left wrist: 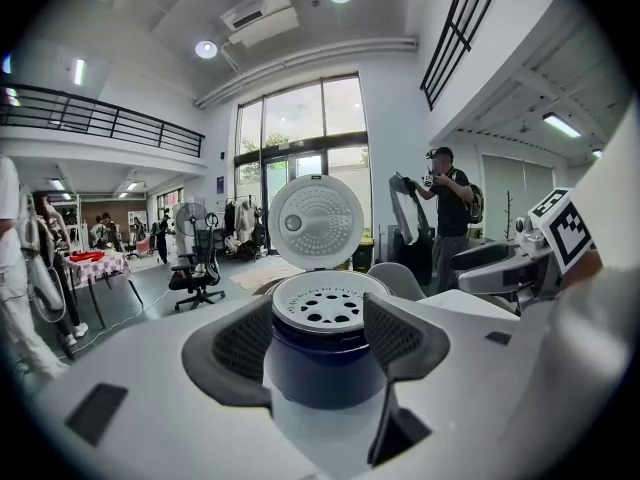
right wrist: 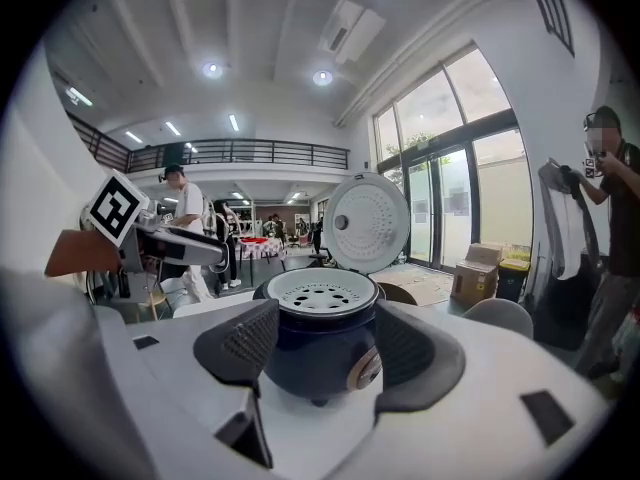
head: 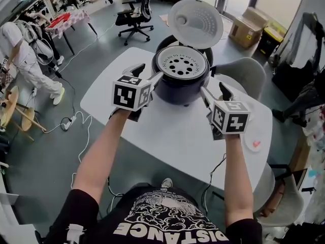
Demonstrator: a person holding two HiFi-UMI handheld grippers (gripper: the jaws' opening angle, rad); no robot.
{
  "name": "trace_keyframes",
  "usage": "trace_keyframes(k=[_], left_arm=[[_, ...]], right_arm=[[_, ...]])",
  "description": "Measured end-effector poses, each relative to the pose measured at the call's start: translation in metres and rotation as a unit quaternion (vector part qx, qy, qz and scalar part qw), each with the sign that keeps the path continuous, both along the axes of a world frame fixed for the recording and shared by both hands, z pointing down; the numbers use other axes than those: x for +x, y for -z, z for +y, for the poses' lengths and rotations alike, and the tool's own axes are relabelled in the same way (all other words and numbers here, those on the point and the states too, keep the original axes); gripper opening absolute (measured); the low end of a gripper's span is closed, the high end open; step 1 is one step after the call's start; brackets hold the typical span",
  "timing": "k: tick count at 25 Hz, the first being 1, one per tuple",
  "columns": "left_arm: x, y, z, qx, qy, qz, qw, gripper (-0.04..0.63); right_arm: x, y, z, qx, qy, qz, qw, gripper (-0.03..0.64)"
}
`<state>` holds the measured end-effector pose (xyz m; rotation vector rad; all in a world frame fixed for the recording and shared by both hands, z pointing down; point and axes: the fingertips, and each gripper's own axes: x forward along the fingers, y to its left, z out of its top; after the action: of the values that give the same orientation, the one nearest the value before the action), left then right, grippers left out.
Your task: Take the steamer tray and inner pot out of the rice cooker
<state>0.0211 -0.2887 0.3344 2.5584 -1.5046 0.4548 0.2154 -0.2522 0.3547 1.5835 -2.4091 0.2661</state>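
Item, left: my left hand-held gripper (head: 148,74), jaws wide apart and holding nothing, poised just beside the left flank of the rice cooker (head: 179,85) without touching it. Item, centre: the rice cooker stands on the white bench (head: 167,131) with its lid (head: 195,17) hinged up and back. The steamer tray (head: 181,62), white and perforated, sits in the cooker's mouth, untouched. The inner pot lies beneath the tray and is hidden in every view. Item, right: my right hand-held gripper (head: 214,94), jaws likewise wide and empty, near the cooker's right flank and apart from it. Further right: a small round white dish (head: 254,144) with something pink on it, near the bench edge. Step in hand, as I judge it: the approach to the tray, with nothing lifted yet. The next move calls for bringing both pairs of jaws up to rim height, closing them on opposite edges of the tray, and raising it level and straight so that it clears the pot below.
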Motion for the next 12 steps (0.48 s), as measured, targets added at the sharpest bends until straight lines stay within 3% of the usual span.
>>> trace_keyframes(k=[12], left_arm=[[-0.013,-0.011,-0.058,0.001,-0.003,0.007,1.0000,0.288]], right_arm=[[-0.022,-0.002,-0.060,0.001,0.049,0.043,0.998,0.298]])
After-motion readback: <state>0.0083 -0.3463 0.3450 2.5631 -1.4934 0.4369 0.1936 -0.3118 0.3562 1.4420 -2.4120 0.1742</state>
